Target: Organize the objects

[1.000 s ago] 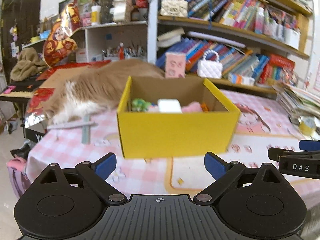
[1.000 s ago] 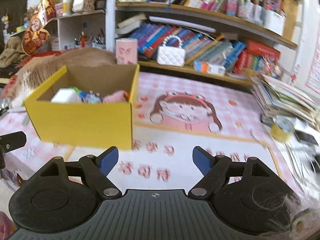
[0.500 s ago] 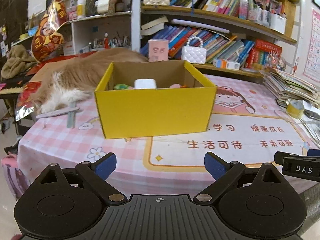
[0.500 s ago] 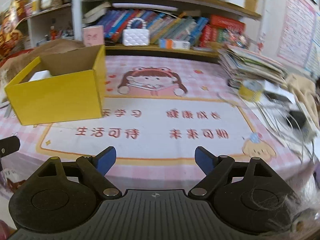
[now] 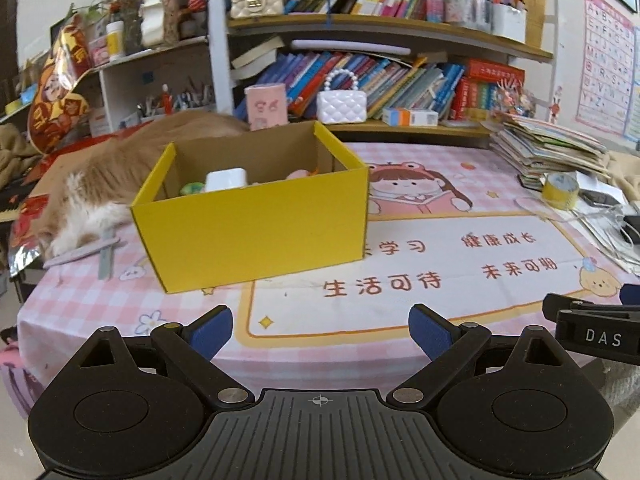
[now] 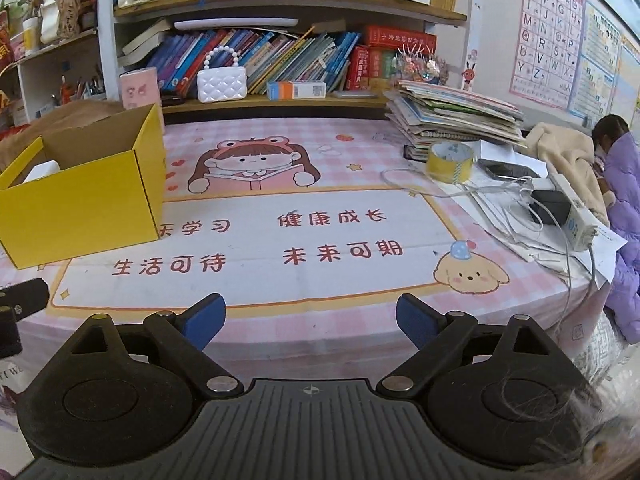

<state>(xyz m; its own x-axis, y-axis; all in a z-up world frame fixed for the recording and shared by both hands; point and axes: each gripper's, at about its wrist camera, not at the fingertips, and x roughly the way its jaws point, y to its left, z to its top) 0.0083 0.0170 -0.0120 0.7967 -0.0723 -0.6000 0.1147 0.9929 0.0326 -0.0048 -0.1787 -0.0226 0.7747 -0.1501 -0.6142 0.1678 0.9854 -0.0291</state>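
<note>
A yellow cardboard box [image 5: 256,224] stands on the pink checked tablecloth [image 5: 400,280]; it also shows in the right wrist view [image 6: 84,208]. Inside it lie a white block [image 5: 225,179], a green toy [image 5: 191,189] and a pink item [image 5: 298,175]. My left gripper [image 5: 320,330] is open and empty, held back near the table's front edge. My right gripper [image 6: 310,320] is open and empty, also at the front edge, right of the box. The right gripper's side shows at the right of the left wrist view [image 5: 596,328].
A cat [image 5: 120,172] lies behind and left of the box. A yellow tape roll [image 6: 449,162], cables, a phone and a power strip [image 6: 572,216] lie at the table's right. A book stack [image 6: 452,116] and bookshelves stand at the back. A person in purple [image 6: 624,216] sits at far right.
Both grippers have pulled back from the box toward the table's front edge and swung right, so more of the tablecloth and the right side of the table shows. Both stayed open.
</note>
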